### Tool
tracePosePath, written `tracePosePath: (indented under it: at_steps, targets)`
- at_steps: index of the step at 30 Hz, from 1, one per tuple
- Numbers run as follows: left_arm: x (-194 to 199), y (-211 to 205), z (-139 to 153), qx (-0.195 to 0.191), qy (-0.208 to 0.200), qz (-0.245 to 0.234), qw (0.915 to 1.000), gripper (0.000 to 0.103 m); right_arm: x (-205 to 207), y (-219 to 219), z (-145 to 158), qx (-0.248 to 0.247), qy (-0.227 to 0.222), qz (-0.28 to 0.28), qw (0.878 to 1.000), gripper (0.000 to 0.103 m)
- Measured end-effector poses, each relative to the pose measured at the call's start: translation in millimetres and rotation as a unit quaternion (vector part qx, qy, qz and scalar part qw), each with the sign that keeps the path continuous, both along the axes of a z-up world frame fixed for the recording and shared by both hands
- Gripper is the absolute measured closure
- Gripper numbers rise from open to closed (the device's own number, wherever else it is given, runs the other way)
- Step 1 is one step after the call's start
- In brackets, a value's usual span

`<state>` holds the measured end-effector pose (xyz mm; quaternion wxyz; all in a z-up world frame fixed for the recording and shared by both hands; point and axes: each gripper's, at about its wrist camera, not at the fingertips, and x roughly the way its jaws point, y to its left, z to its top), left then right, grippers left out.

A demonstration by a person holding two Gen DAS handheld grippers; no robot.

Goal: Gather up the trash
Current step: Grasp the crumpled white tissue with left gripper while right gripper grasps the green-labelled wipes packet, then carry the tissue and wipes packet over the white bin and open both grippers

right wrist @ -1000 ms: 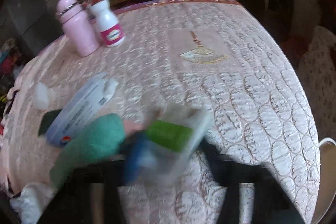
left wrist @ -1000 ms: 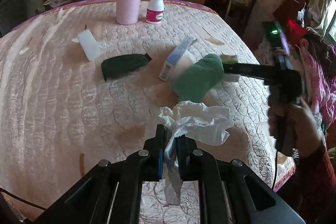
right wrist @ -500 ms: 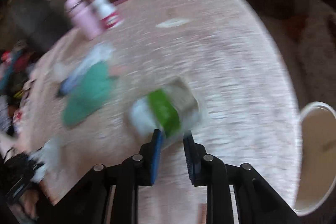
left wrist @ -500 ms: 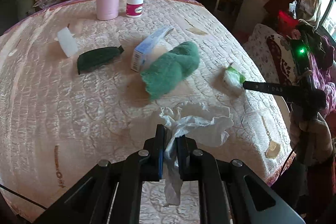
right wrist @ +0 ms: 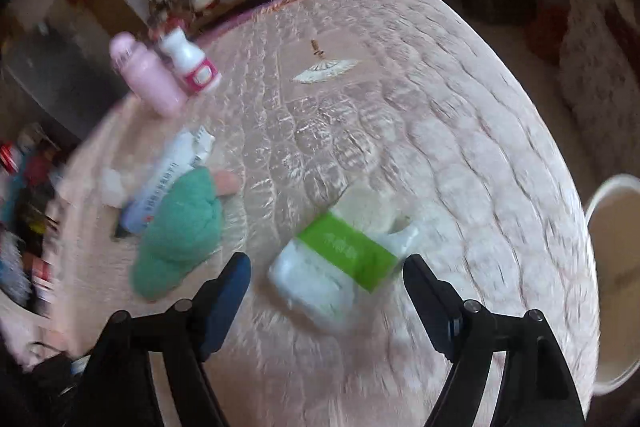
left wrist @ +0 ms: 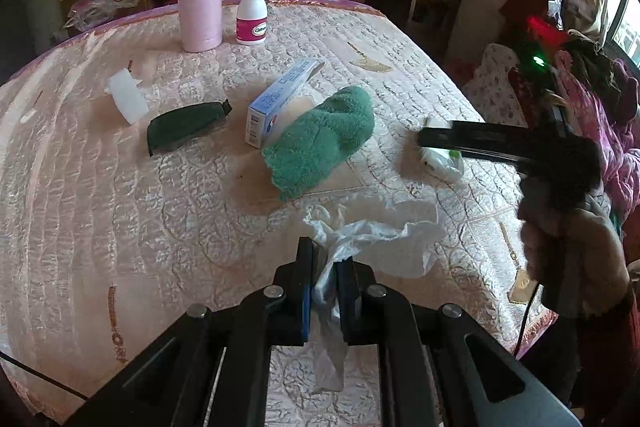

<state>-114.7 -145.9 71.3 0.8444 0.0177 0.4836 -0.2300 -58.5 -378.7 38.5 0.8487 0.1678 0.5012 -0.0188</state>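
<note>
Pink flask & white pill btl upright, side by side; green towel touching blue box.

The bed cover is pale pink with a shiny quilted pattern and a purple edge. On it lie a green fluffy cloth, a dark green pouch, a white and blue box, a pink bottle and a white bottle with a pink label. The crumpled plastic bag is white. The packet is white with a bright green band. The bucket is cream.
</note>
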Motion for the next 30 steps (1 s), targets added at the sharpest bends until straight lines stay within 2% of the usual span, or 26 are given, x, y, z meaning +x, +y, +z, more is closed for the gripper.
tracePosePath:
  at_steps: [4, 7, 11, 14, 16, 17, 20, 21, 24, 30]
  targets:
    - [3, 1, -3, -0.004, 0.005, 0.001, 1.0, 0.092, 16, 26, 1, -0.071, -0.02, 0.042, 0.996, 0.022]
    - [4, 0, -5, -0.008, 0.006, 0.001, 1.0, 0.092, 5, 23, 9, -0.114, -0.04, 0.034, 0.992, 0.022]
    - [6, -3, -10, -0.01, 0.009, 0.003, 0.9999, 0.092, -6, 11, 4, -0.081, -0.031, 0.026, 0.996, 0.022]
    - [6, -6, -10, -0.008, 0.008, 0.005, 0.9999, 0.091, -2, 19, -7, -0.073, -0.021, 0.038, 0.996, 0.022]
    - [3, -8, -9, -0.005, 0.006, 0.004, 1.0, 0.091, 0, 24, -13, -0.078, -0.023, 0.038, 0.996, 0.031]
    - [3, -9, -8, -0.006, 0.006, 0.002, 1.0, 0.091, -1, 26, -13, -0.093, -0.029, 0.035, 0.995, 0.06]
    - [-1, -14, -4, -0.002, -0.002, -0.002, 1.0, 0.091, -4, 25, -8, -0.082, -0.03, 0.041, 0.995, 0.074]
    - [-2, -16, -3, -0.002, -0.003, -0.004, 1.0, 0.091, -7, 23, -6, -0.087, -0.034, 0.044, 0.995, 0.077]
    - [-4, -23, 1, -0.002, -0.008, -0.008, 0.9999, 0.092, -24, 8, 6, -0.053, -0.047, 0.043, 0.997, 0.083]
    - [-8, -44, 6, -0.006, -0.009, -0.024, 0.9997, 0.091, -58, -27, 15, 0.04, -0.061, 0.025, 0.997, 0.084]
